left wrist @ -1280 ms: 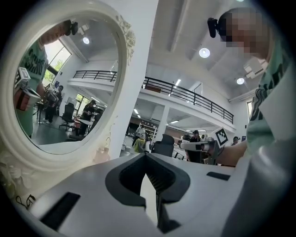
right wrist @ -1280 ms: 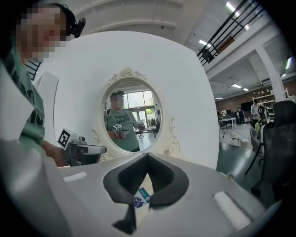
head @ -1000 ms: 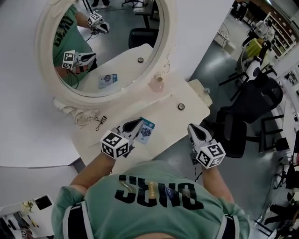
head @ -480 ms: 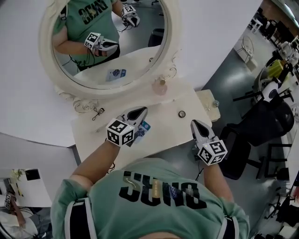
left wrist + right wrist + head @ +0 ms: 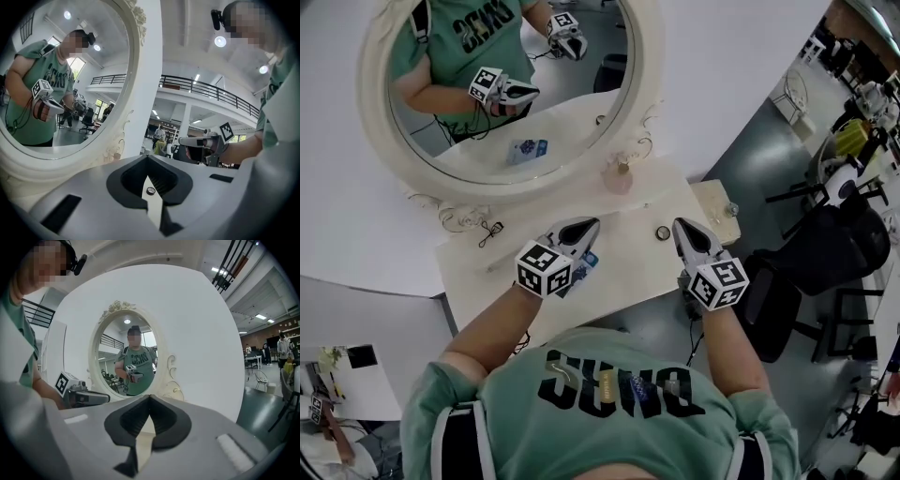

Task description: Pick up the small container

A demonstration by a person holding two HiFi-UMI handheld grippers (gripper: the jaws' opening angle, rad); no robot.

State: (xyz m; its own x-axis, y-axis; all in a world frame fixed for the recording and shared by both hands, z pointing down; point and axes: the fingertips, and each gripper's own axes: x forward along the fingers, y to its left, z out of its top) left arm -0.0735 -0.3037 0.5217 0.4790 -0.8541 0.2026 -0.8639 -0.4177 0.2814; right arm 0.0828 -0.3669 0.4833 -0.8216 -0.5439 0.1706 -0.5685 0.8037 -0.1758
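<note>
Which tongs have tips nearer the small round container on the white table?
The right tongs: their tips lie right beside the small round dark-rimmed container, while the left tongs sit farther off, over the blue-and-white packet.

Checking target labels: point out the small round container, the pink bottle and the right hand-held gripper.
small round container (image 5: 662, 232), head view, middle of its top.
pink bottle (image 5: 620, 176), head view, its body.
right hand-held gripper (image 5: 678, 224), head view, tip of its shut jaws.

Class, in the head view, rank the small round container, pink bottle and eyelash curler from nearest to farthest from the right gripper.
1. Small round container, just left of the right gripper.
2. Pink bottle, farther back, by the mirror.
3. Eyelash curler, far to the left.
</note>
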